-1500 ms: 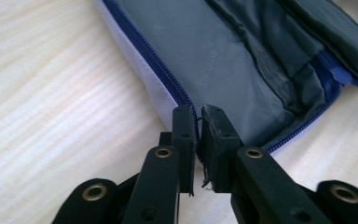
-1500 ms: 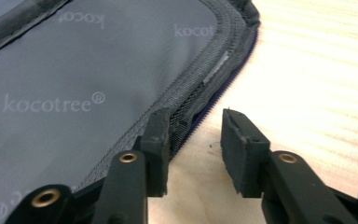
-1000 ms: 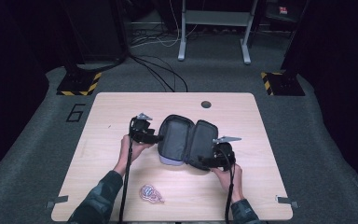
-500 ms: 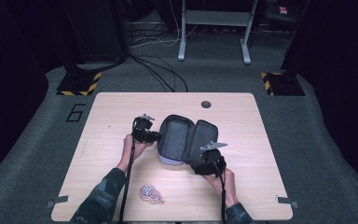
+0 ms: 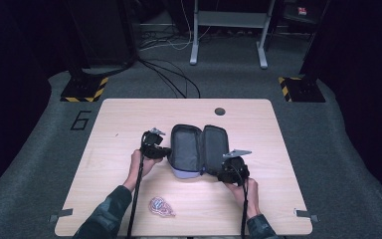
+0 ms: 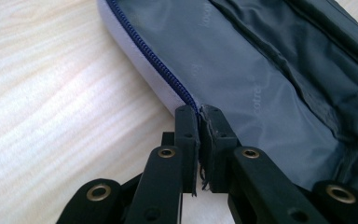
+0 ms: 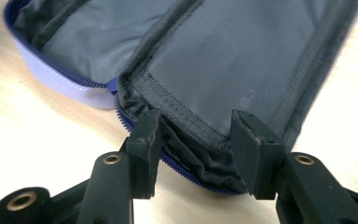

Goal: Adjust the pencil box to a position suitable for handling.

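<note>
Here the open case (image 5: 194, 149) lies between left gripper (image 6: 199, 135), clamped on its rim, and right gripper (image 7: 198, 140), closing around its end.

high view looks down from above; both tool views sit close, sharing the open case (image 5: 197, 149).

Black claws (image 6: 199, 135) (brass rivets), dark sleeves (image 5: 104, 211)

**Table and what lies on it**

Light wooden table (image 5: 129, 124), rectangular, with a round dark hole (image 5: 220, 111) near its far edge; an open zip case (image 5: 197, 149) lies flat at the middle; a small patterned pouch (image 5: 161, 206) lies near the front edge, well apart from the case.
</note>
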Demonstrator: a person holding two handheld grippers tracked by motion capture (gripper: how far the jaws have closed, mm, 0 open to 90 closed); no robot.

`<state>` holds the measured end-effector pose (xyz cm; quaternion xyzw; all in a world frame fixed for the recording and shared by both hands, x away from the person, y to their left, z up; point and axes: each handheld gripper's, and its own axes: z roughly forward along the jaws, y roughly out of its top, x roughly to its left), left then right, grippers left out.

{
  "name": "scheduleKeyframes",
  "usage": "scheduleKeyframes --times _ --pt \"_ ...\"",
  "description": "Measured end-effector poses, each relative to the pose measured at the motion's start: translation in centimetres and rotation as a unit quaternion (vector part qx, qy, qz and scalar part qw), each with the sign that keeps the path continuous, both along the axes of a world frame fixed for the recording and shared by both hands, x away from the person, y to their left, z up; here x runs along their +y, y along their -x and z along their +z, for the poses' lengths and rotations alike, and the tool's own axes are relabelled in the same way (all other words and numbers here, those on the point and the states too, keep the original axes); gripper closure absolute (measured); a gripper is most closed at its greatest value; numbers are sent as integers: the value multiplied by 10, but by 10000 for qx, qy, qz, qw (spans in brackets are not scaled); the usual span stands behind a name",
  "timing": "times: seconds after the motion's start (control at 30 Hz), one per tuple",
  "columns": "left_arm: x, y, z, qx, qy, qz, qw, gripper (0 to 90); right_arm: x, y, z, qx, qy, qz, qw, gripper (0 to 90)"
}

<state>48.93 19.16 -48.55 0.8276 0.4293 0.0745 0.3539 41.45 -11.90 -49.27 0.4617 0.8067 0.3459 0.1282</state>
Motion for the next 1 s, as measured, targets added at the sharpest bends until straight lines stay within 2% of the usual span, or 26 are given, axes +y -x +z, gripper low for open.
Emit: scheduleKeyframes --times 0.07,0.13,0.17,0.27,0.3,0.37,0.43,0.47,0.57,0.6,0.63,0.67,0.73,0.83,0.87,0.9,1.0 --pt "-1 6 0 19 12 23 10000 849 -3 -4 -1 9 -46 -72 10000 534" --pt "-3 11 0 23 -13 44 10000 842 -7 -8 -1 -21 16 -98 9999 531" --pt "-4 12 1 18 -96 -19 10000 840 -8 -10 -1 15 -4 -147 9999 530" --pt "-9 20 0 101 -53 13 9999 838 -13 -18 -2 4 23 -226 9997 526" --pt "-11 22 0 58 -70 -11 10000 837 -14 -20 -2 28 8 -287 9996 527" --pt "-14 28 0 75 -8 -13 10000 832 -16 -25 -3 -54 75 -343 9994 530" --pt "-16 32 0 108 75 -66 9999 821 -18 -28 -4 -30 73 -347 9994 526" --pt "-16 34 0 125 140 -108 9998 812 -21 -34 -4 13 -13 -410 9992 519" --pt "-13 36 1 147 169 -186 9996 757 -24 -36 -3 35 -39 -387 9992 499" --pt "-9 36 3 148 237 -216 9994 677 -26 -31 2 -32 -140 -390 9991 457" --pt "-9 36 3 148 237 -216 9994 629 -26 -31 2 -32 -140 -390 9991 457" --pt "-6 36 5 179 279 -147 9993 629 -27 -28 5 -77 -149 -368 9992 449" --pt "-2 33 7 177 294 -119 9993 533 -23 -17 11 -120 -355 -409 9985 434" --pt "2 28 11 135 275 -24 9995 468 -13 -8 16 -171 -458 -350 9982 392" --pt "5 25 14 52 187 -32 9998 455 -10 -7 17 -187 -446 -337 9983 373" --pt "7 20 15 67 221 42 9997 423 0 -3 19 -206 -446 -291 9984 368" --pt "9 14 18 67 196 123 9997 391 9 -3 19 -264 -347 -254 9987 364"
